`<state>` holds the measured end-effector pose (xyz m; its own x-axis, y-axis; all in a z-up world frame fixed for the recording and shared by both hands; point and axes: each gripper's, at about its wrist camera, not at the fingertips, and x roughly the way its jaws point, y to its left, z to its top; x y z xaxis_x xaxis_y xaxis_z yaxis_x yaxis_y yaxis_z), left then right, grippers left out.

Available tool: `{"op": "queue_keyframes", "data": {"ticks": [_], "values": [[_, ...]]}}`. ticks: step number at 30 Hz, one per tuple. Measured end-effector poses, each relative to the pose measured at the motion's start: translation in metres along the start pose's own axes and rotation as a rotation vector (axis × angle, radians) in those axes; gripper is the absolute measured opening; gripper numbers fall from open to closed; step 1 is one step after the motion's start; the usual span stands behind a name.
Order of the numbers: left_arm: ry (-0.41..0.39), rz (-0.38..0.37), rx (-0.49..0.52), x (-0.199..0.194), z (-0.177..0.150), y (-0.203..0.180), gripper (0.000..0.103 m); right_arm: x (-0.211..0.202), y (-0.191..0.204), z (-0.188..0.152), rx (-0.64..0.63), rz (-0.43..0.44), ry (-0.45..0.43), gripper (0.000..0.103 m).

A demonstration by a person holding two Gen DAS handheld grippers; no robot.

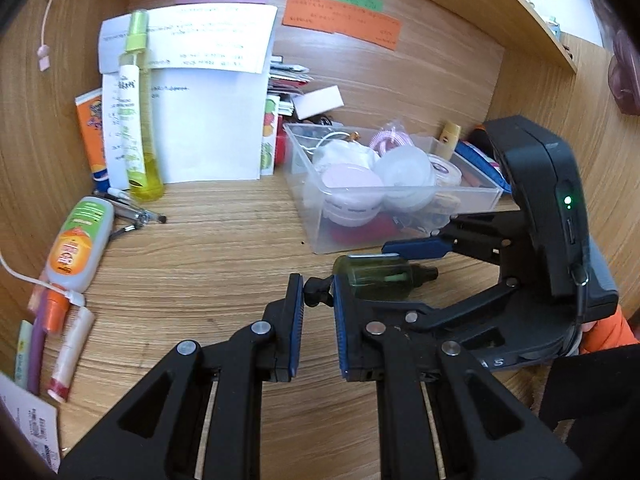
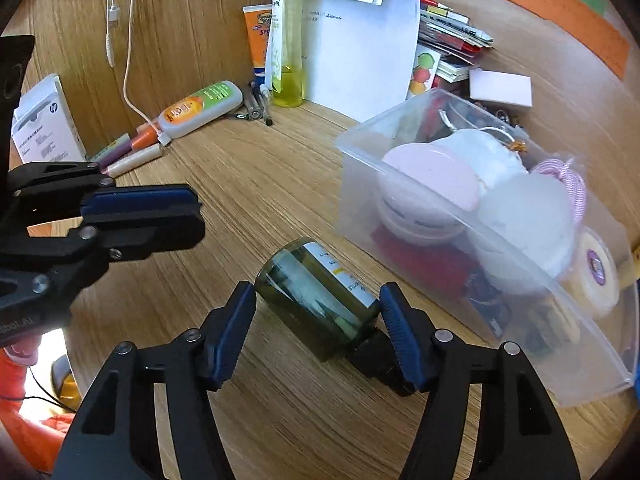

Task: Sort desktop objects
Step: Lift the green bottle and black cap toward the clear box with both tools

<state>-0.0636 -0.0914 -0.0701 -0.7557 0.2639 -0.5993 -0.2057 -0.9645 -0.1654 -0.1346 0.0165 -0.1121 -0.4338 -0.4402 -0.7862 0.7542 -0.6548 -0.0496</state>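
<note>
Both tongs work close together over the wooden desk (image 2: 256, 184). On the left tongs (image 1: 318, 316) the jaws stand parted with a narrow gap, and a small black knob (image 1: 316, 291) shows just beyond the tips (whether it belongs to the bottle's cap is hard to say). The right tongs (image 2: 318, 330) are spread wide, released, with a dark green bottle (image 2: 318, 300) lying on its side between the two blue pads (image 2: 236, 330); its black cap end sits close against the right-hand pad, though real contact cannot be confirmed. In the left wrist view the same bottle (image 1: 378, 276) is half hidden behind the left tongs' right finger.

Just beyond the bottle stands a clear plastic box (image 2: 520, 248) holding round white and pink containers, a coiled pink cable and things too blurred to name. At the back, a tall yellow spray bottle (image 1: 138, 120) stands before white papers (image 1: 212, 128), with an orange-and-green tube (image 1: 80, 240) and pens lying beside it.
</note>
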Motion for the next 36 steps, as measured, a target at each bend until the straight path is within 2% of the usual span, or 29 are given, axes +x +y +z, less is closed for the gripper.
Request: {"op": "queue_keyframes", "data": {"ticks": [1,10,21,31,36], "values": [[-0.003,0.003,0.001,-0.001,0.001,0.0,0.013,-0.001,-0.001,-0.001,0.002,0.009,0.0,0.042],[-0.025,-0.019,0.028,0.007,0.016,-0.019,0.013,-0.04,-0.025,-0.013,0.11,0.023,-0.098,0.041],[-0.075,-0.07,0.093,0.013,0.052,-0.059,0.013,-0.106,-0.068,-0.033,0.218,-0.051,-0.247,0.041],[-0.104,-0.107,0.144,0.028,0.088,-0.085,0.013,-0.136,-0.121,-0.043,0.308,-0.14,-0.312,0.041],[-0.103,-0.097,0.131,0.038,0.099,-0.079,0.013,-0.137,-0.143,-0.038,0.337,-0.17,-0.317,0.041]]}}
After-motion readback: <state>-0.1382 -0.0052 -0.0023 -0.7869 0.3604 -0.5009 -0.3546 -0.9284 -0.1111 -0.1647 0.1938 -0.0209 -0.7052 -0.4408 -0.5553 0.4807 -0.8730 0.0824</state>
